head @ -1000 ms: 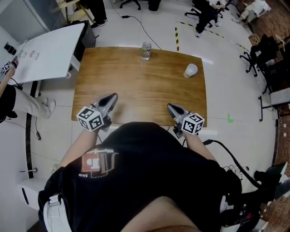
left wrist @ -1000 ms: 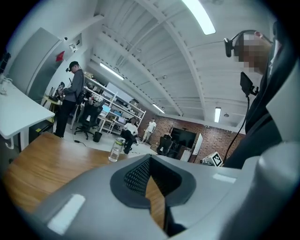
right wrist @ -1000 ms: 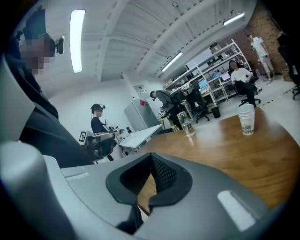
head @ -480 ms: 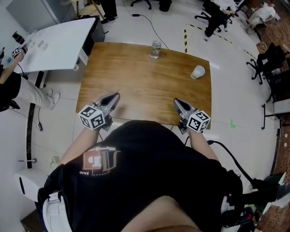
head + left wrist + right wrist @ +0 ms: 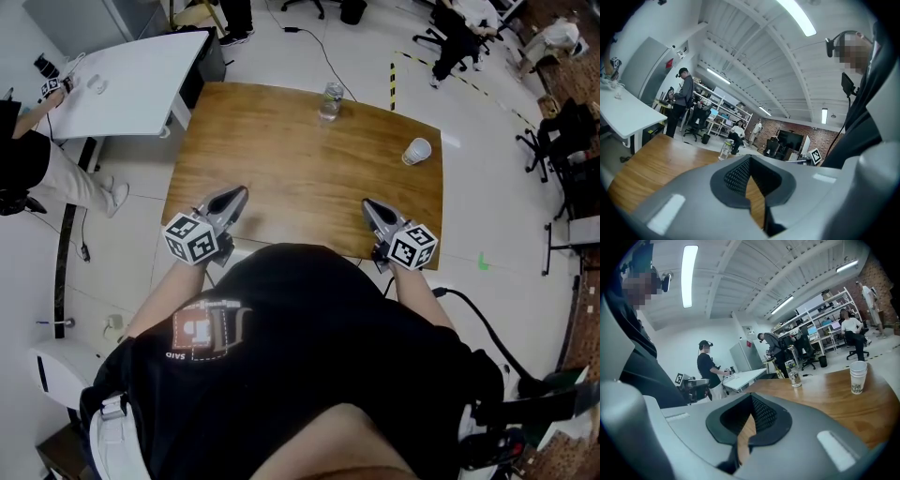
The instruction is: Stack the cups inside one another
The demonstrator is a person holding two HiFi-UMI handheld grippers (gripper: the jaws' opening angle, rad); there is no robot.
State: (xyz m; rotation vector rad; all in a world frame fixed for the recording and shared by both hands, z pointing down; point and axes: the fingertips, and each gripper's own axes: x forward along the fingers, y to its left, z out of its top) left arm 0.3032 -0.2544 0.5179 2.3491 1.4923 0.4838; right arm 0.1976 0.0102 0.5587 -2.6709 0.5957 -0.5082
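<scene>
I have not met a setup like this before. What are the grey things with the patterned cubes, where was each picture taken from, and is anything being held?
There is no robot here. A person holds a two-jaw gripper in each hand, and the cubes with square markers are part of those grippers. The head view comes from a camera on the person's head. It looks down on the left gripper, the right gripper and a wooden table. The two gripper views come from cameras riding on each gripper, looking along its jaws. On the table stand a clear jar near the far edge and a stack of paper cups on the right, seemingly already nested. Both grippers' jaws are together with nothing between them.
</scene>
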